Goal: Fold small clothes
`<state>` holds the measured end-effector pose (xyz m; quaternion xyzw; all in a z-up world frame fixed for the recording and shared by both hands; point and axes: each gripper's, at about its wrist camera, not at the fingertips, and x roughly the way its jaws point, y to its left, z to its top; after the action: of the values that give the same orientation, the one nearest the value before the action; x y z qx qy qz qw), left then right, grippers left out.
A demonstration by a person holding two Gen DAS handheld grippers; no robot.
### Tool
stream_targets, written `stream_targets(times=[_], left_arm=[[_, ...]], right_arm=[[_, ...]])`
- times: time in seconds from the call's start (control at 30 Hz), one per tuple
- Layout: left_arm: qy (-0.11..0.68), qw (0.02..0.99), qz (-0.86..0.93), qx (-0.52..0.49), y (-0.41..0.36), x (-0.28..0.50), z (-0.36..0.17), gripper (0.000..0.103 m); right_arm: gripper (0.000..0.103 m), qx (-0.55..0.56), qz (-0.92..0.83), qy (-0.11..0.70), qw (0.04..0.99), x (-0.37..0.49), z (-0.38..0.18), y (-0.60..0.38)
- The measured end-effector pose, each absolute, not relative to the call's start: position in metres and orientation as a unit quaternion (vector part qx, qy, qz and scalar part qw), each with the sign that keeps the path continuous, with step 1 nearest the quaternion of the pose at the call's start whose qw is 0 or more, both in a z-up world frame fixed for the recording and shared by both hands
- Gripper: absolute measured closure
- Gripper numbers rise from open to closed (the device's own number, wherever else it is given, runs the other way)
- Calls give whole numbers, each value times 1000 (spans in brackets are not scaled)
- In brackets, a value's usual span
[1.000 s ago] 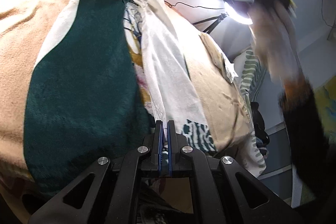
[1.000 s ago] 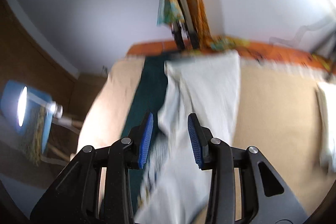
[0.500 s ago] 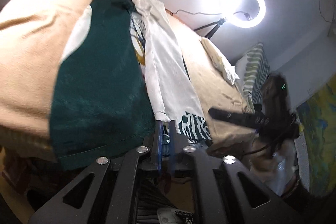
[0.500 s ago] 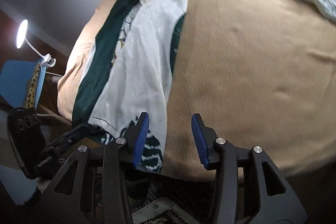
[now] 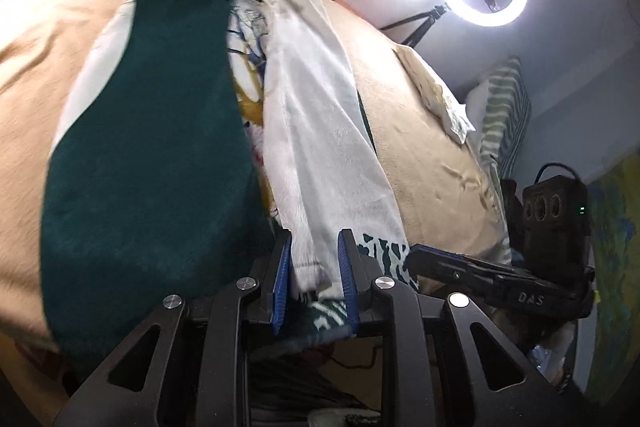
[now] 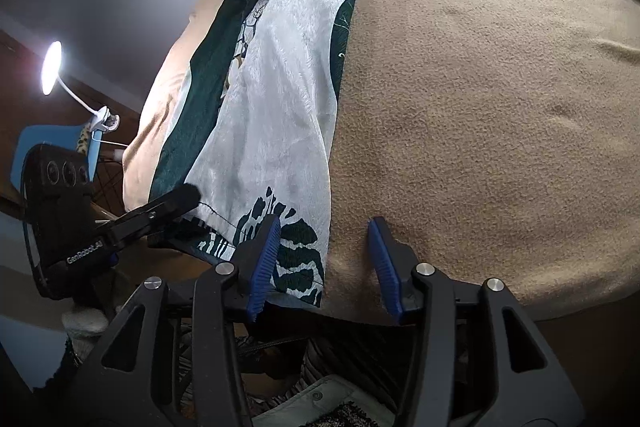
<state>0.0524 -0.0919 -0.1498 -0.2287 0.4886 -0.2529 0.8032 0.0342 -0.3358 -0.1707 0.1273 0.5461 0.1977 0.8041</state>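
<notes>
Left gripper (image 5: 314,281) jaws just opening, garment (image 5: 320,155) hem loose between them. Right gripper (image 6: 324,263) apart, opening wider, straddling the garment edge on the bed (image 6: 480,107).

On the side of my left gripper (image 6: 132,227), seen from my right one, white letters read "GenRobot.AI". From the other side, my right gripper (image 5: 500,279) shows raised letters that look like "DAS". I read nothing else.
</notes>
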Motion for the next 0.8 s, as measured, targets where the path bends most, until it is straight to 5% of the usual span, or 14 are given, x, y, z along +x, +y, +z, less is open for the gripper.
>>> stream_targets(times=[0.03, 0.17, 0.2, 0.23, 0.27, 0.5, 0.57, 0.7, 0.8], left_arm=[[489, 801, -257, -232, -93, 53, -151, 103], [474, 806, -257, -243, -83, 45, -143, 103], [471, 807, -258, -247, -80, 42, -140, 103], [467, 808, -258, -249, -76, 39, -137, 103], [465, 810, -256, -249, -74, 38, -136, 103], [491, 801, -237, -246, -58, 36, -149, 101], [482, 808, -239, -238, -49, 25, -141, 92], [460, 832, -213, -226, -16, 3, -123, 91], [456, 838, -177, -243, 12, 0, -122, 75]], right_arm=[[54, 123, 198, 546, 805, 34, -171, -335], [54, 101, 204, 547, 806, 32, -169, -330], [65, 94, 205, 549, 805, 31, -169, -328], [92, 88, 209, 551, 803, 31, -168, -326], [98, 88, 217, 559, 796, 30, -169, -325], [98, 61, 206, 561, 800, 21, -163, -328], [98, 69, 209, 565, 795, 20, -163, -334], [57, 114, 222, 544, 801, 18, -154, -351], [53, 144, 227, 534, 802, 22, -154, -358]])
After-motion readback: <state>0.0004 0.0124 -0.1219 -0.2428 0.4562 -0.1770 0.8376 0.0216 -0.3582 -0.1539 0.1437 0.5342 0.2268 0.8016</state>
